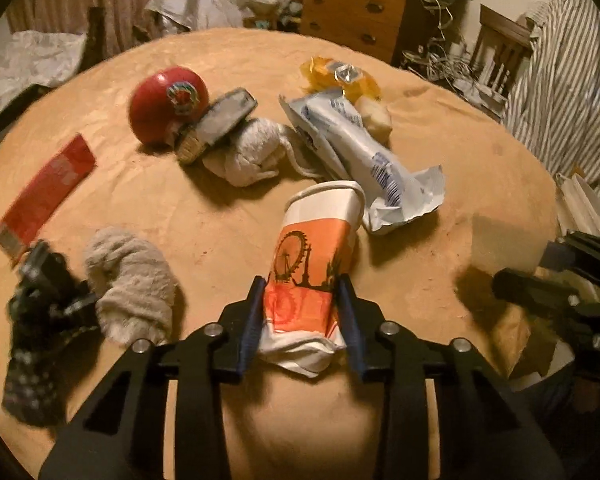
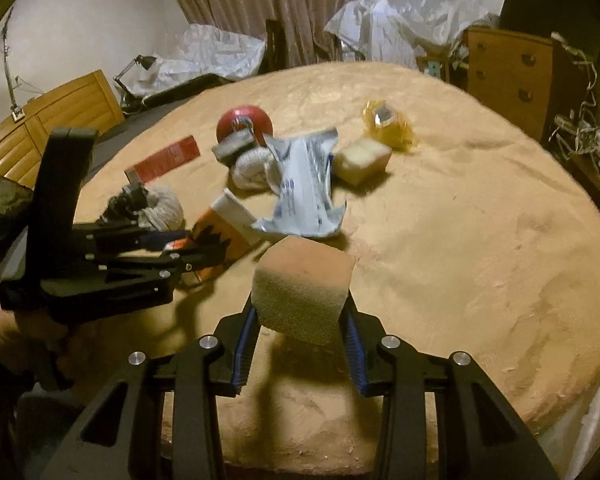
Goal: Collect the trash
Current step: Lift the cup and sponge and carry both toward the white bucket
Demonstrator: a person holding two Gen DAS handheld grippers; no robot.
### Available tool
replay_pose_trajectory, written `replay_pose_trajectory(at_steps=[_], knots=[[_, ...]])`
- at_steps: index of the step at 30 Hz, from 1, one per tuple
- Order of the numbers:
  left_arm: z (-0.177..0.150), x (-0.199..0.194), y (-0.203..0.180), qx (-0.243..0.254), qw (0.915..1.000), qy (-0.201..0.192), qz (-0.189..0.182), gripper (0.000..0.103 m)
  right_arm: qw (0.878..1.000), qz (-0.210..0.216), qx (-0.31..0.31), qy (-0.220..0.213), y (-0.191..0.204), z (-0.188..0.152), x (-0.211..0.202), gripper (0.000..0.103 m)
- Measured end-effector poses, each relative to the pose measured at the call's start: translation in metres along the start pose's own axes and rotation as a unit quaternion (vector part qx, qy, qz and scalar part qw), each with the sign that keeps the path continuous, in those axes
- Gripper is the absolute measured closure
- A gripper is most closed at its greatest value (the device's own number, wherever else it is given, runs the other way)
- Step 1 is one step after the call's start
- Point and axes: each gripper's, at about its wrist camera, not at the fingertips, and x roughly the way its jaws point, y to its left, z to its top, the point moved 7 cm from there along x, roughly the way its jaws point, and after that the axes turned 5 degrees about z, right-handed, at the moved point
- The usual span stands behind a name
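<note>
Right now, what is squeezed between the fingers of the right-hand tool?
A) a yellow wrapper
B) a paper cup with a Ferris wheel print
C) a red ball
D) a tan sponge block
D: in the right wrist view the tan sponge block sits clamped between the right gripper fingers, while the printed paper cup is in the left gripper.

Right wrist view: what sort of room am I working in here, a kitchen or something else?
Not a kitchen; most likely a cluttered bedroom or spare room at home. A wooden chest of drawers stands behind the blanket-covered surface, long curtains hang at the back, and furniture sits under plastic sheeting.
</note>
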Motion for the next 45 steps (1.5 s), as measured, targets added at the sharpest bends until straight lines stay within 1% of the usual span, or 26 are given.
replay_pose_trajectory(at_steps=[4, 6, 9, 11, 14, 17, 19, 23, 27, 40, 45], knots=[[-0.003, -0.041, 0.002, -0.026, 0.9984, -0.039, 0.032, 0.068, 0.999, -0.002, -0.018, -0.036, 0.012, 0.011, -0.031, 0.063], [-0.006, -0.066, 0.002, -0.043, 0.9962, -0.059, 0.048, 0.068, 0.998, -0.005, -0.028, -0.053, 0.02, 0.014, -0.045, 0.063], [-0.008, -0.105, 0.0, -0.061, 0.9909, -0.091, 0.079, 0.068, 0.996, -0.004, -0.046, -0.081, 0.033, 0.02, -0.072, 0.063], [-0.007, -0.126, -0.003, -0.063, 0.987, -0.113, 0.096, 0.068, 0.993, -0.004, -0.058, -0.101, 0.041, 0.024, -0.09, 0.063], [-0.007, -0.161, -0.007, -0.073, 0.9791, -0.147, 0.119, 0.068, 0.99, -0.005, -0.068, -0.126, 0.051, 0.028, -0.112, 0.063], [-0.007, -0.19, -0.014, -0.087, 0.9677, -0.184, 0.148, 0.067, 0.985, -0.012, -0.077, -0.155, 0.06, 0.031, -0.134, 0.063], [-0.009, -0.207, -0.019, -0.097, 0.9556, -0.214, 0.178, 0.067, 0.982, -0.021, -0.079, -0.172, 0.064, 0.033, -0.146, 0.063], [-0.015, -0.222, -0.029, -0.11, 0.9429, -0.236, 0.207, 0.066, 0.979, -0.035, -0.076, -0.186, 0.07, 0.032, -0.162, 0.063], [-0.015, -0.228, -0.033, -0.119, 0.9362, -0.243, 0.225, 0.066, 0.978, -0.046, -0.07, -0.191, 0.073, 0.028, -0.174, 0.063], [-0.013, -0.234, -0.036, -0.121, 0.9357, -0.244, 0.225, 0.066, 0.977, -0.046, -0.072, -0.197, 0.08, 0.03, -0.181, 0.063], [-0.008, -0.236, -0.043, -0.115, 0.9374, -0.246, 0.218, 0.066, 0.975, -0.054, -0.072, -0.201, 0.076, 0.033, -0.187, 0.063]])
